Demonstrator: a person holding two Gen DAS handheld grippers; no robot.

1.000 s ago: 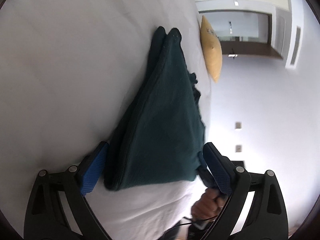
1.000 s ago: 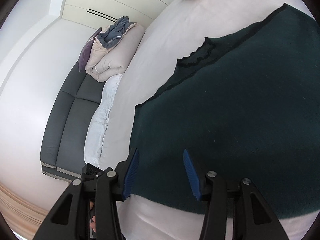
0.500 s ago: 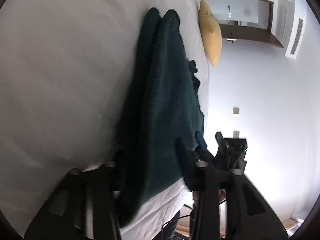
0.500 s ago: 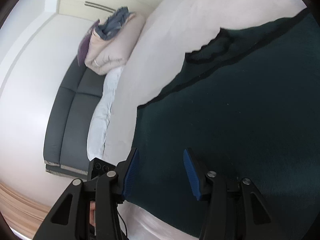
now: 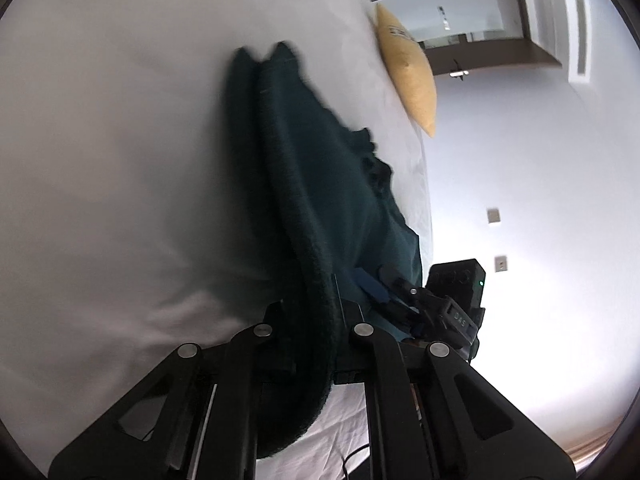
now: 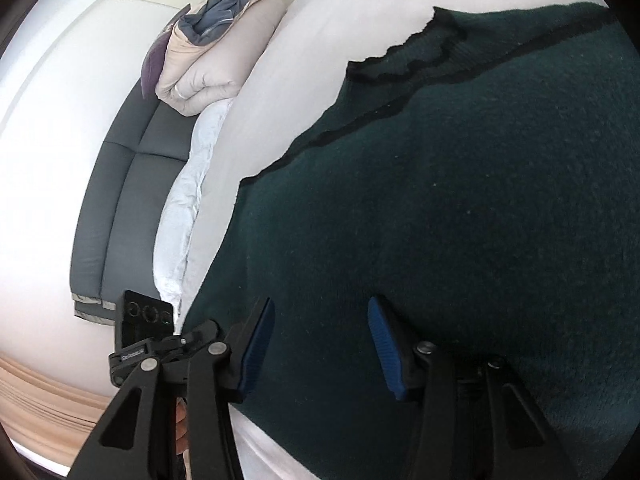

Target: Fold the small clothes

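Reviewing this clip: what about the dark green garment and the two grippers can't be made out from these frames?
- Left wrist view: the left gripper finger pads, buried in the fold of the dark green garment they pinch.
- Right wrist view: the garment's far side, cut off by the right frame edge.
- Right wrist view: whether the open right gripper touches the cloth.
- Both views: what kind of garment it is.

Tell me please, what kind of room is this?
Most likely a bedroom. A dark green garment lies on a wide white bed with a yellow pillow, and a folded duvet sits on a grey sofa alongside.
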